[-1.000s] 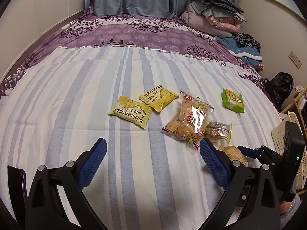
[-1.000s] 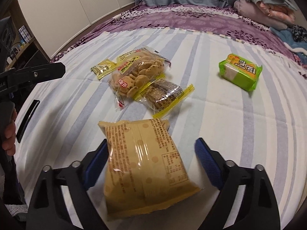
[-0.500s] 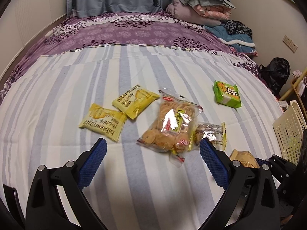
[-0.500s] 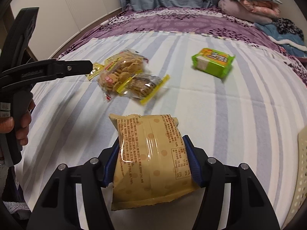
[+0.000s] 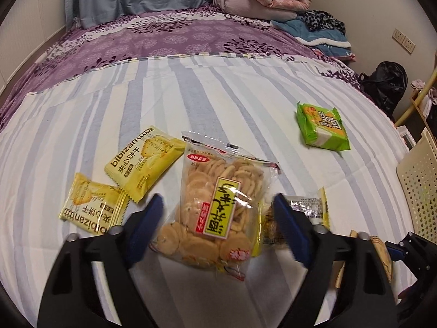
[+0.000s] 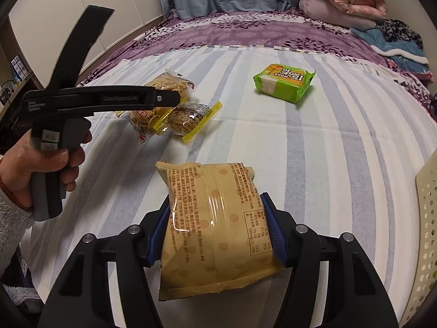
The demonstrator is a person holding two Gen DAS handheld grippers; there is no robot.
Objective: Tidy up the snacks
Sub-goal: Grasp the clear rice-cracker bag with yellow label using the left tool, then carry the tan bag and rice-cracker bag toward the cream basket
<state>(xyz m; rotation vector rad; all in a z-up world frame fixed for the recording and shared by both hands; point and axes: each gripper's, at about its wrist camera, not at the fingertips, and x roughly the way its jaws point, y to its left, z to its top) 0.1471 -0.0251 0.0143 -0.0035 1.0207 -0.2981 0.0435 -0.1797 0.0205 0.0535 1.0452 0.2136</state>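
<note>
My left hand-held gripper [image 5: 218,229] hangs released over the bed [image 5: 218,87], its jaws spread wide, and the cookie bag [image 5: 215,213] lies straight ahead and just below, between the two blue pads. The bag's long axis runs away from me, roughly in line with my fingers, so the jaws already straddle its narrow width; I judge a short drop and a squeeze would take it. Touching the bag on its right, partly hidden behind my right-hand pad, is a small yellow-edged pack [image 5: 308,210], so I would guess that pad risks pinching both. Two yellow packs [image 5: 142,161] lie ahead and to the left, outside the jaws, and a green pack [image 5: 322,129] sits well ahead to the right. My right hand-held gripper [image 6: 215,232] is clamped on a tan bag [image 6: 215,227], holding it by its long sides with its length pointing forward, lifted clear of the bed as far as I can tell. A perforated cream basket [image 6: 426,218] stands at its right, near that hand and well apart from my left one, so the right is nearer for dropping snacks in.
</note>
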